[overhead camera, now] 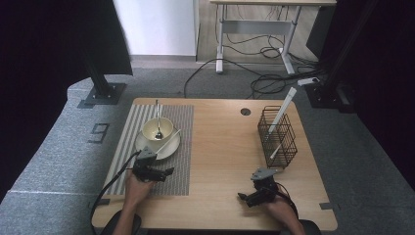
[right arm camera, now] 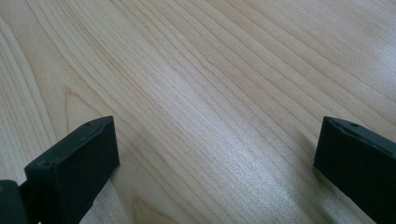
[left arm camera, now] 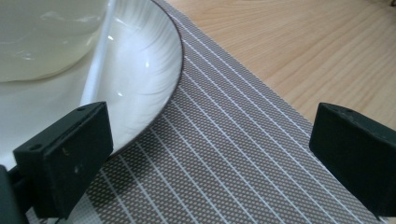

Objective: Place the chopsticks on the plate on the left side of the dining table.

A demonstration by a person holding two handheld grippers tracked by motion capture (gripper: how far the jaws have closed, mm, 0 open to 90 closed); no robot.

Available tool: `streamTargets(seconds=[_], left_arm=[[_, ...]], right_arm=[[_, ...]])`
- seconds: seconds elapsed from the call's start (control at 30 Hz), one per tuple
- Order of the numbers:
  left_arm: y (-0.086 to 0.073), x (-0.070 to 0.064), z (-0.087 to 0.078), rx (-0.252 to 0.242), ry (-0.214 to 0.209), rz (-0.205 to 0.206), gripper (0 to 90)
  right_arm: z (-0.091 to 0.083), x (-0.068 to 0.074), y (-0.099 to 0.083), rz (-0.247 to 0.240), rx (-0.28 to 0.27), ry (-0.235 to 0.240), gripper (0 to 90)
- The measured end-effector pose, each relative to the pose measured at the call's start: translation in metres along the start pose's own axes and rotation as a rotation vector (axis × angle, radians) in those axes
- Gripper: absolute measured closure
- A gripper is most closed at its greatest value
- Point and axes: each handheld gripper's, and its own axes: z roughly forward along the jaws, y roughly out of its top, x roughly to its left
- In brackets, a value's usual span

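Left gripper (overhead camera: 166, 172) sits low over the striped placemat (overhead camera: 181, 147), its 2 jaws spread wide with nothing between them, just beside the near rim of the white plate (overhead camera: 169, 148). In the left gripper view one jaw stands over the plate's (left arm camera: 140, 70) edge and the other over the placemat's (left arm camera: 224, 154) far border. On the plate stands a cream bowl (overhead camera: 150, 128) with a metal spoon (overhead camera: 158, 122) leaning in it, and a white stick-like utensil (overhead camera: 172, 137) rests against the bowl. Right gripper (overhead camera: 244, 198) hovers over bare wooden table (overhead camera: 220, 147), jaws also wide and holding nothing, well apart from the plate. Near it stands a black wire basket (overhead camera: 288, 147) holding 2 white utensils (overhead camera: 281, 112).
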Motion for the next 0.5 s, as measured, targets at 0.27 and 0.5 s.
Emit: streamTargets(seconds=[0.27,0.5], left_arm=[[0.000,0.009,0.005,0.016,0.037,-0.008,0.0],[0.000,0.016,0.006,0.015,0.064,0.000,0.0]], right_arm=[[0.000,0.000,0.000,0.001,0.001,0.000,0.0],[0.000,0.000,0.001,0.000,0.003,0.001,0.0]])
